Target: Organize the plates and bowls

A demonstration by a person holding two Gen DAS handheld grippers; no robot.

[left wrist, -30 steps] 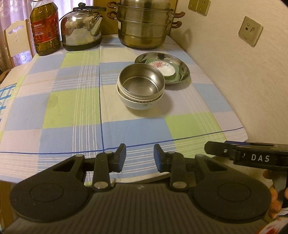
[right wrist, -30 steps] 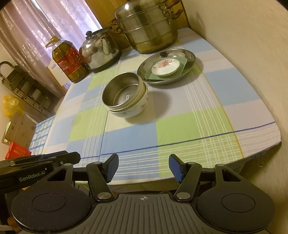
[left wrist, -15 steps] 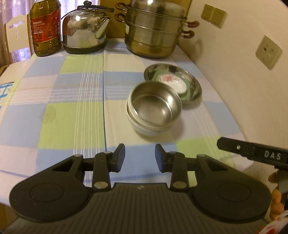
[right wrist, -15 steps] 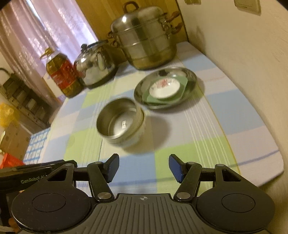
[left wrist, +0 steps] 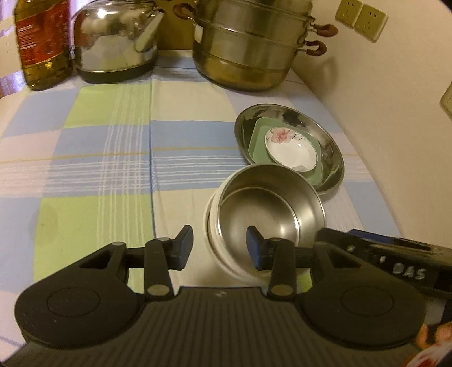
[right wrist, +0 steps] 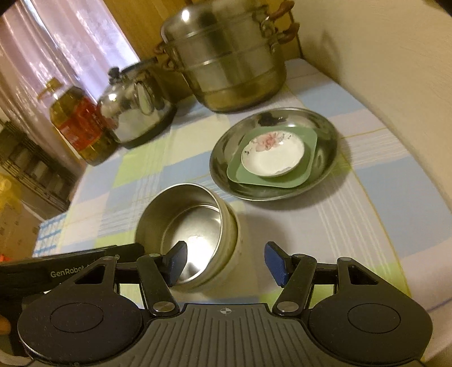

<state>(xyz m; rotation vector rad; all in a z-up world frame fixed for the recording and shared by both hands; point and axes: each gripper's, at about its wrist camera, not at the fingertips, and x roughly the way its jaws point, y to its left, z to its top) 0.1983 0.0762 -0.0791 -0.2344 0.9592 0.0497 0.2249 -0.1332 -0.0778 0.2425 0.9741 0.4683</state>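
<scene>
Steel bowl (left wrist: 271,220) nested in white bowl (left wrist: 214,254) on checked cloth (left wrist: 113,169), left gripper (left wrist: 219,248) released, jaws just widening astride the bowls' near rim, right gripper (right wrist: 224,261) released beside it, green plate (right wrist: 308,158) and saucer (right wrist: 272,155) stacked in steel dish (right wrist: 325,132) behind

Back of the checked worktop (left wrist: 84,158)

A stacked steel steamer pot (left wrist: 248,48), a steel kettle (left wrist: 115,42) and a cooking-oil bottle (left wrist: 42,42) are ranged in a row; wall sockets (left wrist: 361,18) are seen above.
</scene>
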